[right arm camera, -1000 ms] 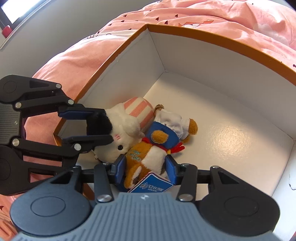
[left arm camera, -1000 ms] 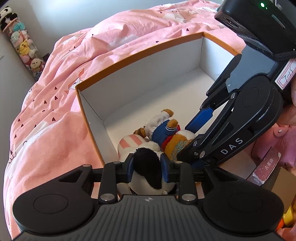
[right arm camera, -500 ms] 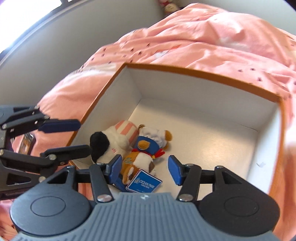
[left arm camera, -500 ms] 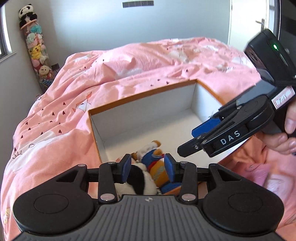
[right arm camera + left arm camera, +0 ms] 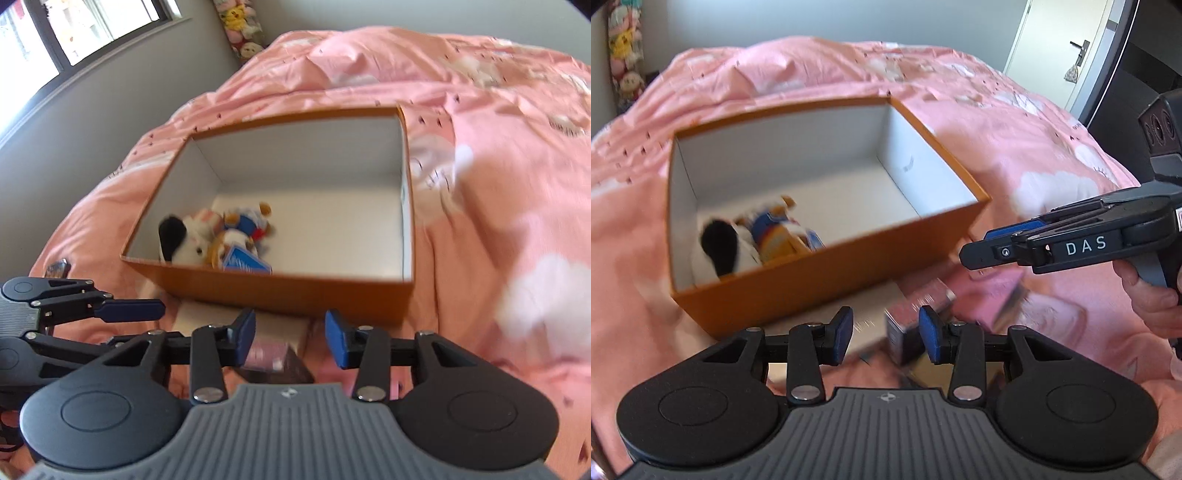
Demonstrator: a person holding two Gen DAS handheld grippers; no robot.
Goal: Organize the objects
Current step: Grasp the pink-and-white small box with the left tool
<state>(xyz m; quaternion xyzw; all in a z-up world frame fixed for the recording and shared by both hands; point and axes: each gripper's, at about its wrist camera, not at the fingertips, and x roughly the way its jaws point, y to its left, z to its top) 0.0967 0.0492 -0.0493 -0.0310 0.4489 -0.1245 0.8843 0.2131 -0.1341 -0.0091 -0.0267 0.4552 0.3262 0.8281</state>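
left gripper (image 5: 885,339): blue-padded jaws apart, nothing between them. A second ago it was clamped on the black-and-white plush down in the box; now it is out and back, hovering short of the box's near wall.
right gripper (image 5: 289,339): jaws apart, empty. It had the orange-and-blue plush a second ago and has also backed out. Seen side-on from the left camera (image 5: 1004,246) the gap is not readable.
black-and-white plush toy with pink-striped cap (image 5: 184,243): lying in the near-left corner of the box floor, released.
orange-and-blue plush toy with blue paper hang tag (image 5: 240,240): touching the first plush, tag toward the near wall.
orange cardboard box with white inside (image 5: 827,280): open on the pink patterned duvet (image 5: 498,184); most of the floor is bare.
meaning: both drops look done, both tools free for the next pick.
next candidates: small pink packet-like box (image 5: 916,314) just past the left fingertips, on a flat pale cardboard piece (image 5: 207,317) against the orange box. Blurred, can't identify it further.
risk: motion blur in both views; settle before closing on anything.
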